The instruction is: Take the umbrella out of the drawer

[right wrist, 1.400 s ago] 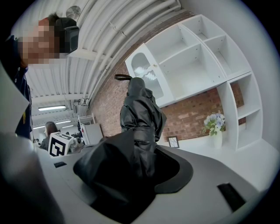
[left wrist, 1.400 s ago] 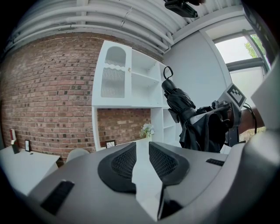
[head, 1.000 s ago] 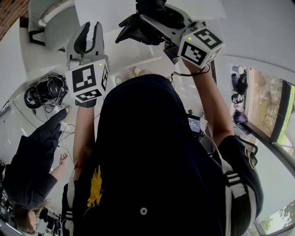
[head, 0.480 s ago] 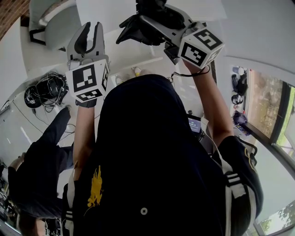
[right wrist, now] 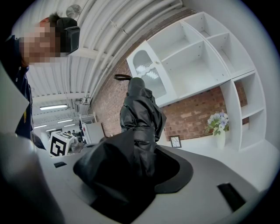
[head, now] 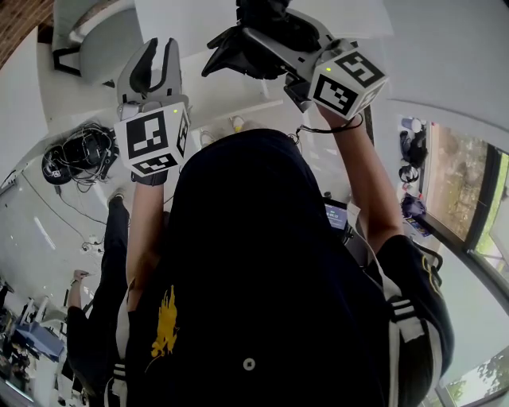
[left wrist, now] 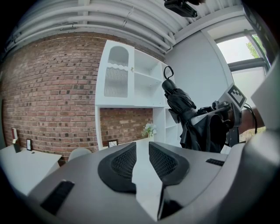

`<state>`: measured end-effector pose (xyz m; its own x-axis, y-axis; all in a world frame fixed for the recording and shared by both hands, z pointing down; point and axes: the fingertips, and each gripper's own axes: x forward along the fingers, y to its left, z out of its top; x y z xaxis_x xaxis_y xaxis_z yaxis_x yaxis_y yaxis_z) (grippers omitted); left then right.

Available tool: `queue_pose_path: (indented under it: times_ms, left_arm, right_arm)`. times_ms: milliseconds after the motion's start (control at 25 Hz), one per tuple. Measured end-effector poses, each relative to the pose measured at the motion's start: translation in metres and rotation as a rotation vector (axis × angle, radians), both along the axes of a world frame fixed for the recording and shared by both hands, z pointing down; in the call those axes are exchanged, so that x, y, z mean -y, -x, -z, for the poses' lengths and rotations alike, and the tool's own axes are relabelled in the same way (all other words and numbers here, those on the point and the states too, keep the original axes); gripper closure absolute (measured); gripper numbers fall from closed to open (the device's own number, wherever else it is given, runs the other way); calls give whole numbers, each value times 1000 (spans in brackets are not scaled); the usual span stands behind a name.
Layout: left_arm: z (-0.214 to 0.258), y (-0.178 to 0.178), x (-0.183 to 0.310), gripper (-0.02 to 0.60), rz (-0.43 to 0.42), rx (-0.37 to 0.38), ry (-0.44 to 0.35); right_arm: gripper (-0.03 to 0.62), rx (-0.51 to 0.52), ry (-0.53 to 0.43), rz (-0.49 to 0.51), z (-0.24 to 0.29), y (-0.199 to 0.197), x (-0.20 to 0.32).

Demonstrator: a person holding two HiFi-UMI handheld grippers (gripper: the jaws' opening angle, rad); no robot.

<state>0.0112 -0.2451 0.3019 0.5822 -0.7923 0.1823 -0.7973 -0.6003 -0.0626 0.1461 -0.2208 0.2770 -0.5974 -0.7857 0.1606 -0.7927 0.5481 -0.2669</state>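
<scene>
A black folded umbrella [right wrist: 138, 114] stands upright between the jaws of my right gripper [right wrist: 141, 162], which is shut on its bunched fabric. A loop strap tops the umbrella. In the head view the right gripper [head: 248, 38] holds the umbrella [head: 266, 24] up in front of me. In the left gripper view the umbrella [left wrist: 180, 104] shows at the right. My left gripper [left wrist: 142, 148] is held up beside it, its jaws a narrow gap apart with nothing between them. In the head view the left gripper [head: 157, 46] is at the upper left. No drawer is in sight.
A white shelf unit [left wrist: 131, 78] stands against a brick wall [left wrist: 52, 92], with a vase of flowers [right wrist: 217, 124] and a small picture frame [right wrist: 175, 141] on its counter. Another person [head: 99, 318] stands at lower left, near a tangle of cables [head: 75, 155].
Both grippers and the umbrella have kept still. The other person at the left of the head view has drawn the outstretched arm back and moved away toward the bottom left.
</scene>
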Motion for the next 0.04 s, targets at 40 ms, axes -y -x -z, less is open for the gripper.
queue_pose_path:
  times_ms: [40]
  left_arm:
    - [1, 1, 0, 480, 1, 0, 0]
  right_arm:
    - [333, 1, -1, 0, 1, 1, 0]
